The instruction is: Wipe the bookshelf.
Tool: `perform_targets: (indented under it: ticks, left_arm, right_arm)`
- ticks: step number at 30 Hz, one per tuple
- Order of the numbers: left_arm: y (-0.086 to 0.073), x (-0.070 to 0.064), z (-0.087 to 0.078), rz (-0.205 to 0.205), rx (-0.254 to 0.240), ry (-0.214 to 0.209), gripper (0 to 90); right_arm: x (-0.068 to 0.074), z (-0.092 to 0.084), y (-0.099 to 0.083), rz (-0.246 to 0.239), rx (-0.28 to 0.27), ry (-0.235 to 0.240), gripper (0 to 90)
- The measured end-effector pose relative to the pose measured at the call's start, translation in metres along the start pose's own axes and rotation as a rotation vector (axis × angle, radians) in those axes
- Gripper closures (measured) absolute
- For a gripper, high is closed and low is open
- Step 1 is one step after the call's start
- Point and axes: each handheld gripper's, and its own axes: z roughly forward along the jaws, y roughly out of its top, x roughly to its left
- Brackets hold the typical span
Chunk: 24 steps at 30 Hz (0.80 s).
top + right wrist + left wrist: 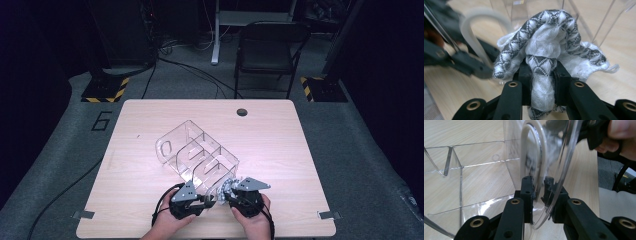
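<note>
A clear acrylic organizer with several compartments lies tilted at the middle of the wooden table. My left gripper is shut on its near end wall, one pad on each side of the panel, just below the handle cut-out. My right gripper is shut on a bunched black-and-white woven cloth. It holds the cloth against the organizer's near right corner, close beside the left gripper. The organizer's dividers stand right behind the cloth.
A dark cable hole sits near the table's far edge. Beyond the table stand a black chair and two stands with yellow-black striped bases. Cables run over the grey floor. The person's hands are at the table's near edge.
</note>
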Motion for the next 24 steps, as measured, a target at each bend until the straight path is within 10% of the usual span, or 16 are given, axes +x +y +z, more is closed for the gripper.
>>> perform_targets:
  ticks: [24]
  left_arm:
    - [0.006, 0.011, -0.046, -0.081, -0.091, -0.052, 57.0]
  right_arm:
    - [-0.006, 0.008, -0.016, 0.039, 0.017, 0.026, 71.7]
